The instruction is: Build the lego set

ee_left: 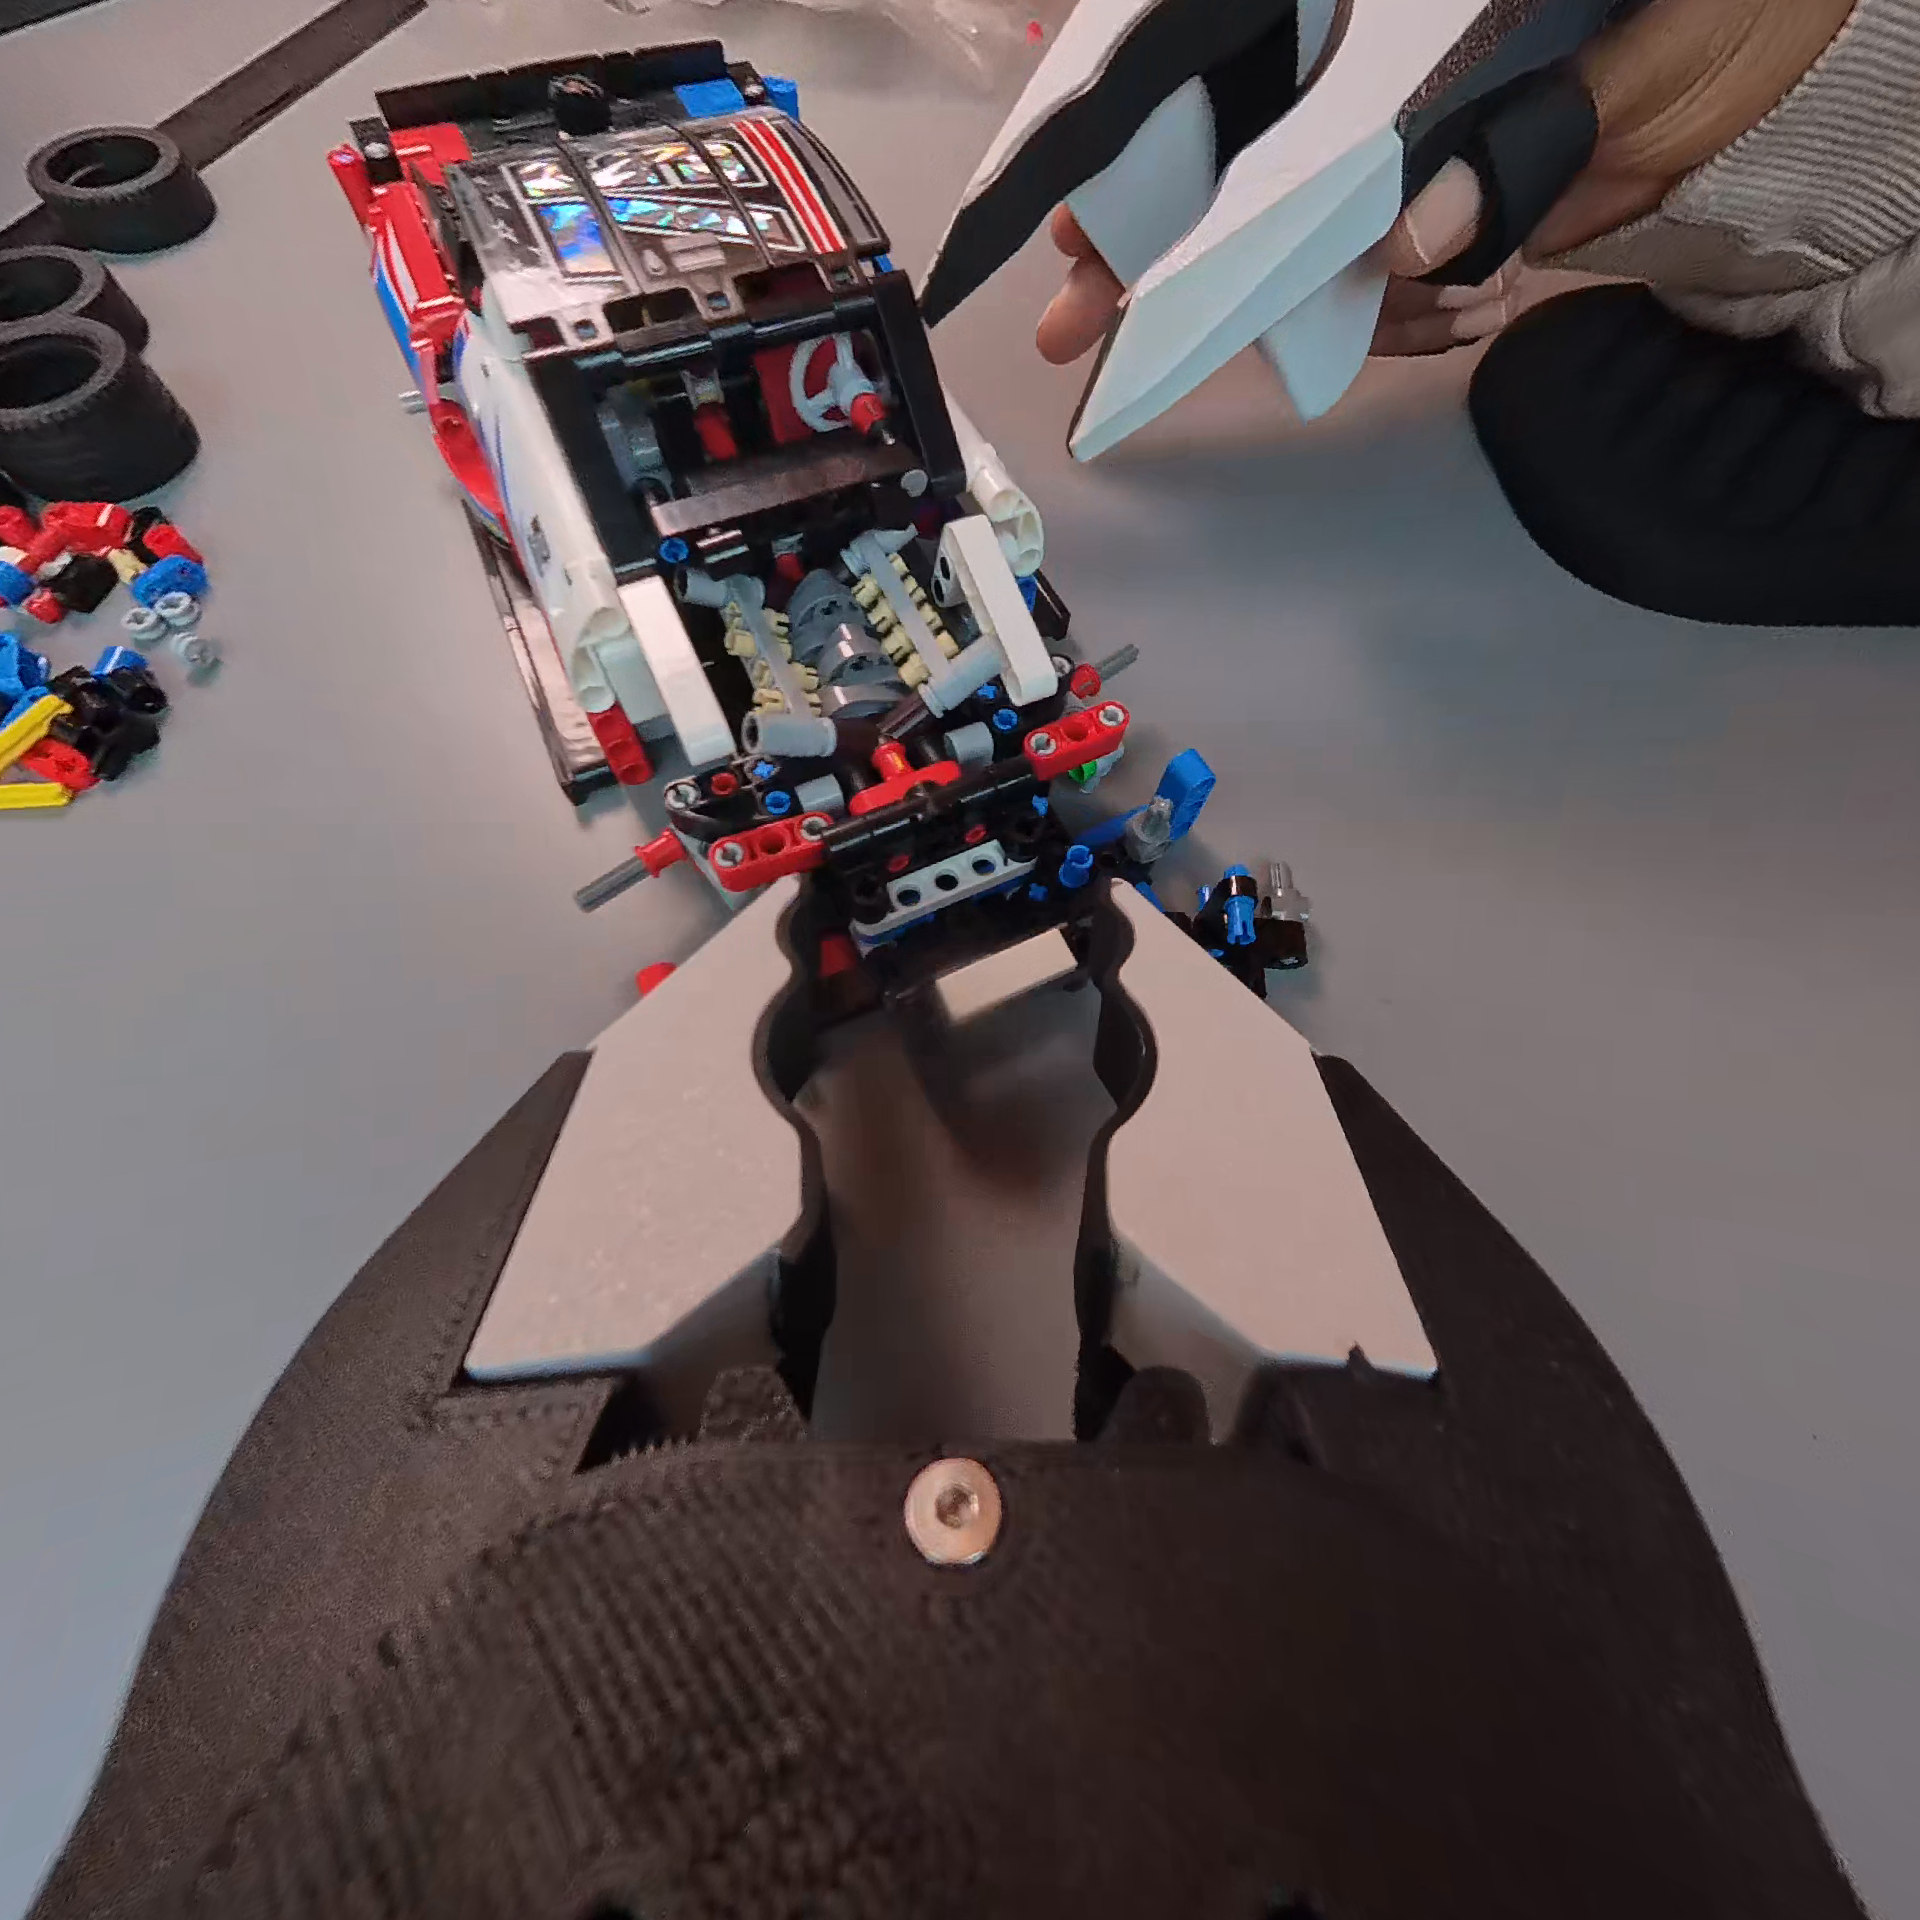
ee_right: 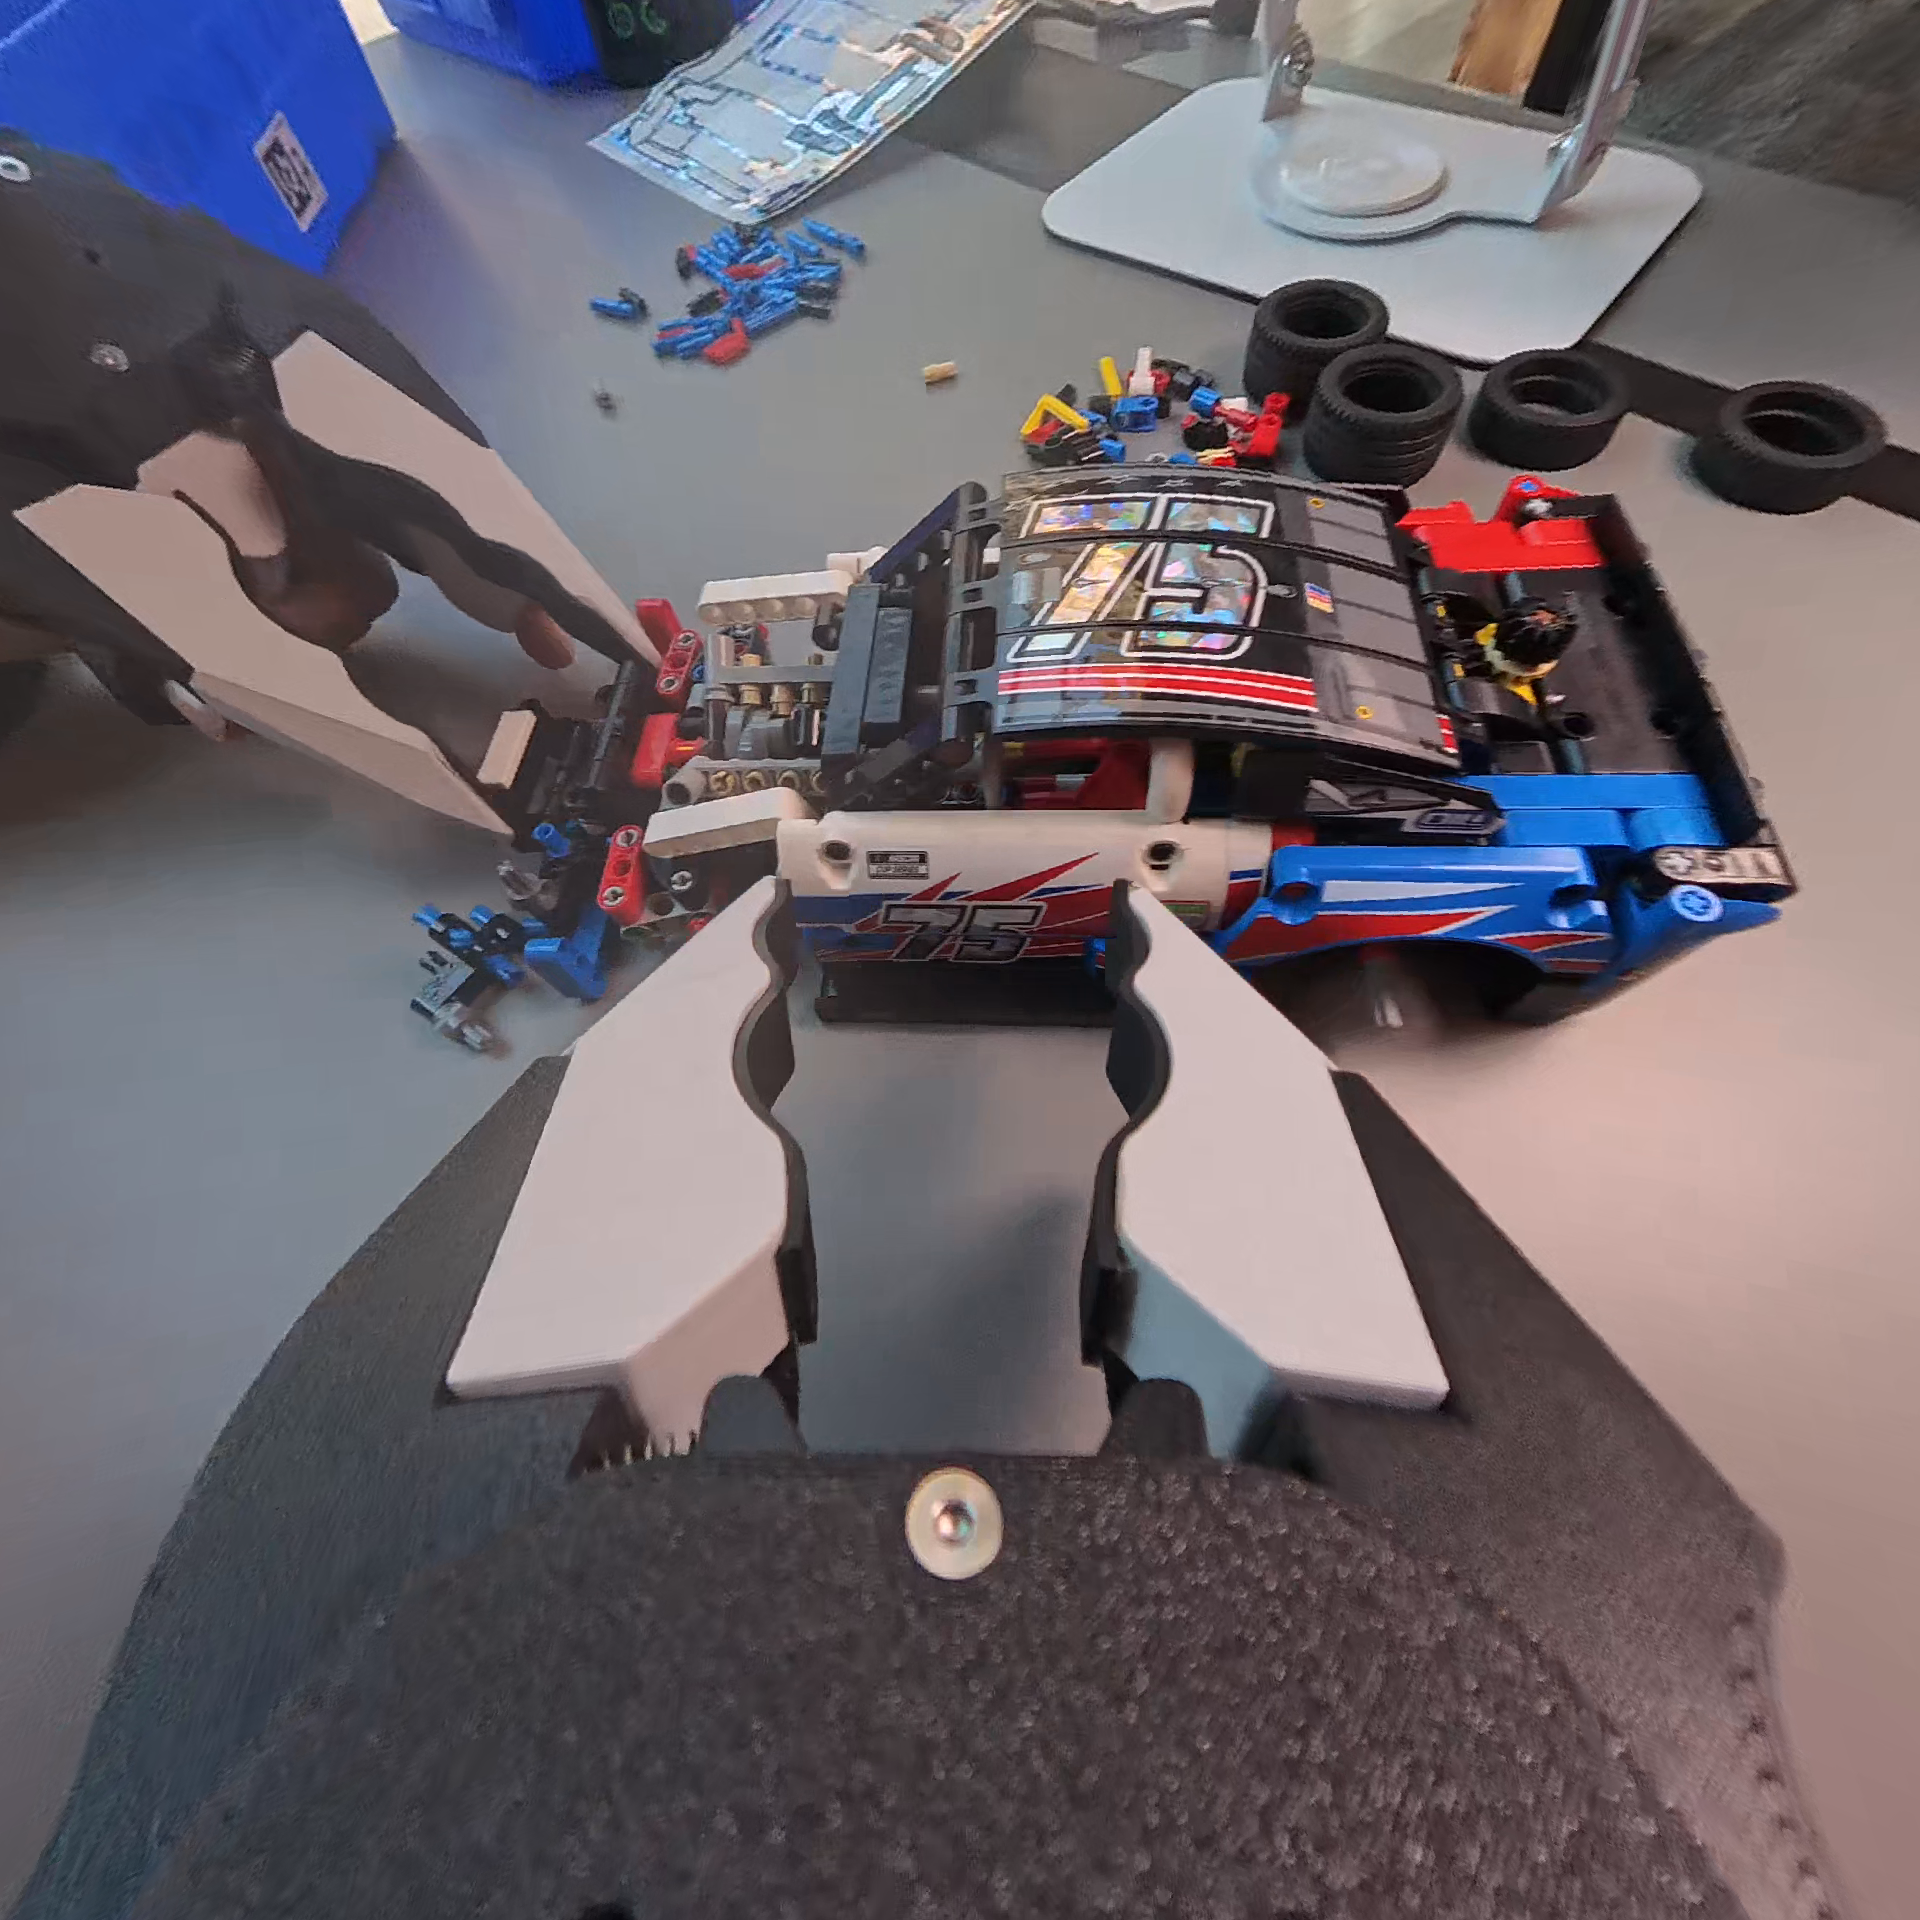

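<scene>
The lego car (ee_left: 665, 436), with a black roof and red, white and blue sides, lies on the grey table with its open engine bay towards me in the left wrist view. My left gripper (ee_left: 956, 904) is shut on the car's black and red front end. It also shows in the right wrist view (ee_right: 582, 743), clamped on that end. The right wrist view shows the car (ee_right: 1195, 748) side-on. My right gripper (ee_right: 951, 904) is open and empty, with its tips close to the car's white side panel. In the left wrist view it (ee_left: 1003, 379) hovers to the right of the car.
Several black tyres (ee_right: 1382, 416) and a pile of small loose pieces (ee_right: 1143, 416) lie beyond the car, and show at the left in the left wrist view (ee_left: 73, 405). A small blue and black sub-assembly (ee_right: 488, 956) lies by the front end. Blue pins (ee_right: 758, 291), a printed sheet (ee_right: 810, 104), a blue box (ee_right: 187, 104) and a stand base (ee_right: 1371, 197) are farther back.
</scene>
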Motion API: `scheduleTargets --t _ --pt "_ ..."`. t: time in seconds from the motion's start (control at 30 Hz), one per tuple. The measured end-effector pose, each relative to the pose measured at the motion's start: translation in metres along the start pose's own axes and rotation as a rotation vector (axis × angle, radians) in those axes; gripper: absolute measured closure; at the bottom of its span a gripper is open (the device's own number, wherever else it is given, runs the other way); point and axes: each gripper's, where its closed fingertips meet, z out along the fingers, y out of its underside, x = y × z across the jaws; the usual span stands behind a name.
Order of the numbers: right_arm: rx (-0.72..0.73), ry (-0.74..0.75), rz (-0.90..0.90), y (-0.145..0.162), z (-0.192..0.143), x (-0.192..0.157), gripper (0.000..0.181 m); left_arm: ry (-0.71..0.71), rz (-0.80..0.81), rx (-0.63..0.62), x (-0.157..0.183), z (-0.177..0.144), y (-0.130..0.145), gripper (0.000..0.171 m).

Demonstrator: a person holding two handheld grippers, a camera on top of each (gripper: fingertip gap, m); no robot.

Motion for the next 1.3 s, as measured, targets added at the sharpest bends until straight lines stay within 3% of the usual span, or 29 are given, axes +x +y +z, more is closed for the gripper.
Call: scheduleTargets --t 0.27,0.4,0.67,0.77,0.87,0.97,1.1,1.23,1.3 --pt "0.020 -0.072 0.047 -0.001 0.005 -0.010 0.122 -0.045 0.037 -0.025 0.011 0.007 -0.001 0.120" --pt "0.009 -0.032 0.017 0.001 0.004 -0.004 0.132 0.001 0.054 -0.030 0.027 0.007 -0.001 0.119" --pt "-0.001 -0.042 0.072 0.005 0.000 0.005 0.124 0.107 0.092 -0.013 0.054 0.005 -0.001 0.119" --pt "-0.002 0.012 0.047 0.005 -0.003 0.013 0.126 0.202 0.101 0.030 0.070 -0.001 -0.006 0.126" --pt "0.003 0.086 0.006 0.003 -0.008 0.022 0.134 0.182 0.108 0.083 0.065 -0.012 -0.017 0.129" --pt "0.033 0.056 0.035 -0.006 -0.009 0.010 0.122 0.189 0.110 0.093 0.064 -0.018 -0.017 0.131" --pt "-0.037 0.059 0.017 0.003 0.007 -0.007 0.105 0.274 0.166 0.007 0.085 -0.010 -0.001 0.132" --pt "-0.076 0.038 0.014 0.010 0.016 -0.012 0.109 0.260 0.260 -0.095 0.095 0.005 0.016 0.130" --pt "-0.075 0.008 0.008 0.010 0.012 -0.009 0.121 0.213 0.324 -0.115 0.093 0.007 0.018 0.142"
